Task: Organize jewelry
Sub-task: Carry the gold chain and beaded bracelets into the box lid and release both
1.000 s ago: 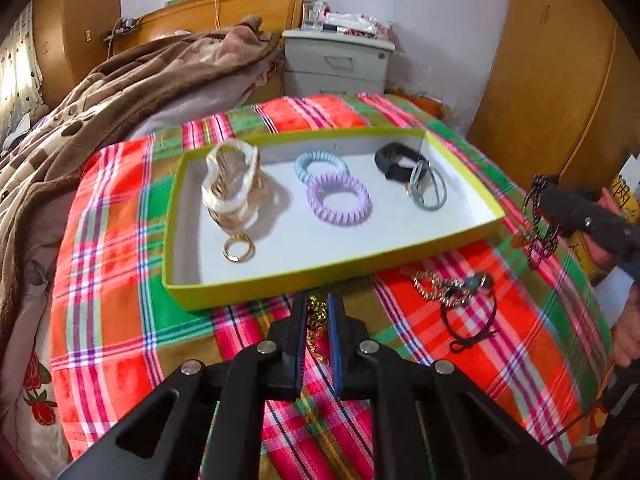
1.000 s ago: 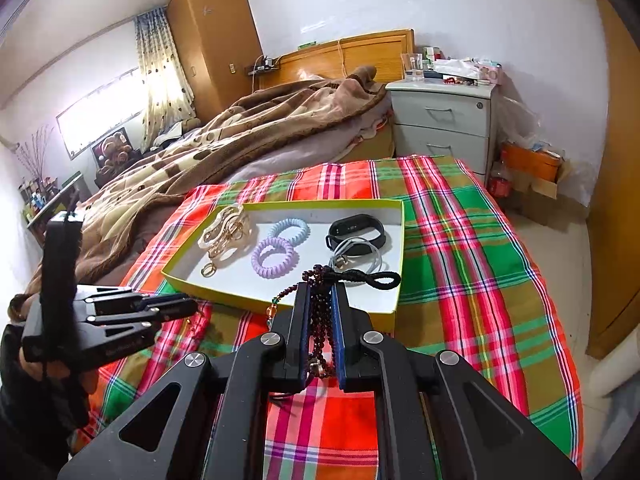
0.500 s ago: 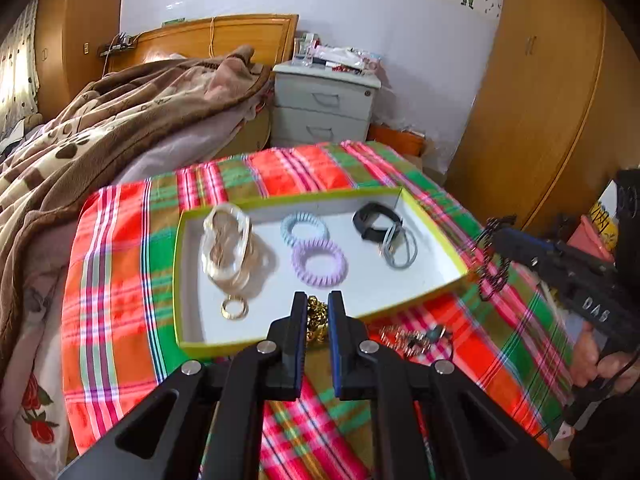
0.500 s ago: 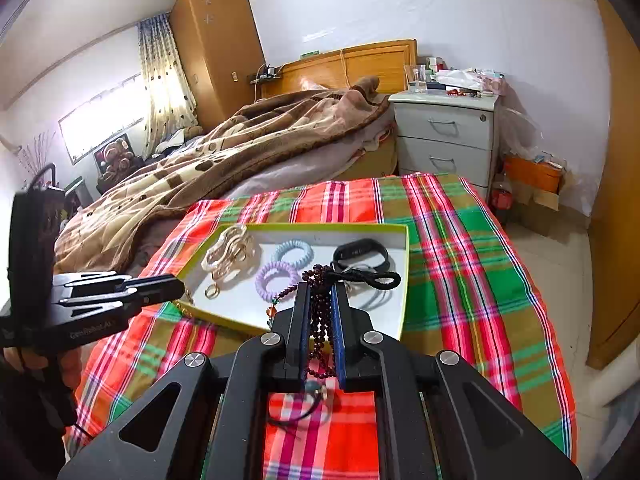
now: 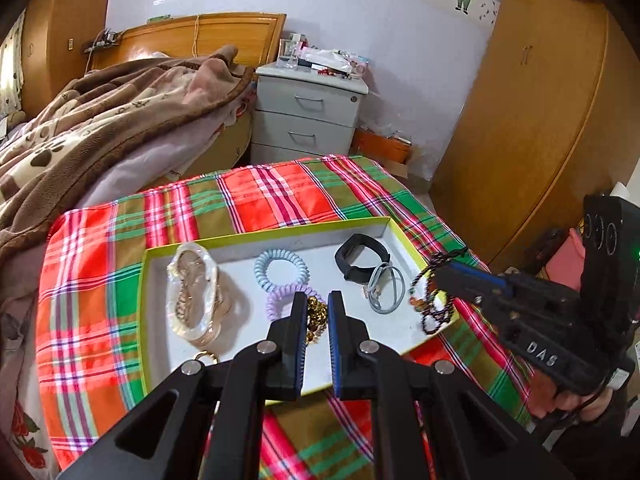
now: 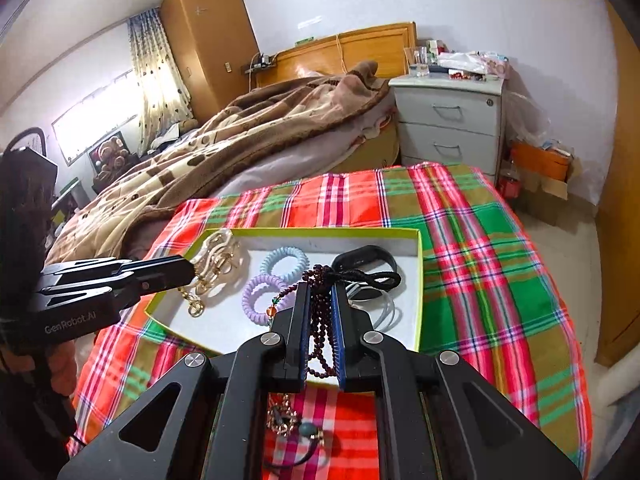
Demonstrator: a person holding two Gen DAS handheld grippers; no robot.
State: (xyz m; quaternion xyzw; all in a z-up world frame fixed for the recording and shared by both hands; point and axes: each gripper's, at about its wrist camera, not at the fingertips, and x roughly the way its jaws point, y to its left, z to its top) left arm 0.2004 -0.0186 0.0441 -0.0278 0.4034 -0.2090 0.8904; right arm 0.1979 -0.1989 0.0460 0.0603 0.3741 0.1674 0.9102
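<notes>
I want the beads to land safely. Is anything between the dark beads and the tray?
Nothing visible blocks them. The right tool holds the dark bead string over the tray's near edge; the black band and grey loops lie just beyond.

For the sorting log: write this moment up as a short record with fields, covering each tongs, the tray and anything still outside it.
left tongs: shut on a gold chain, held over the tray
right tongs: shut on a dark red bead necklace, at the tray's near edge
tray: yellow-green rim, white floor, on the plaid cloth
in tray: cream chain bracelet, blue coil tie, purple coil tie, black band, grey band, gold ring
outside tray: black cord with a green bead on the cloth
</notes>
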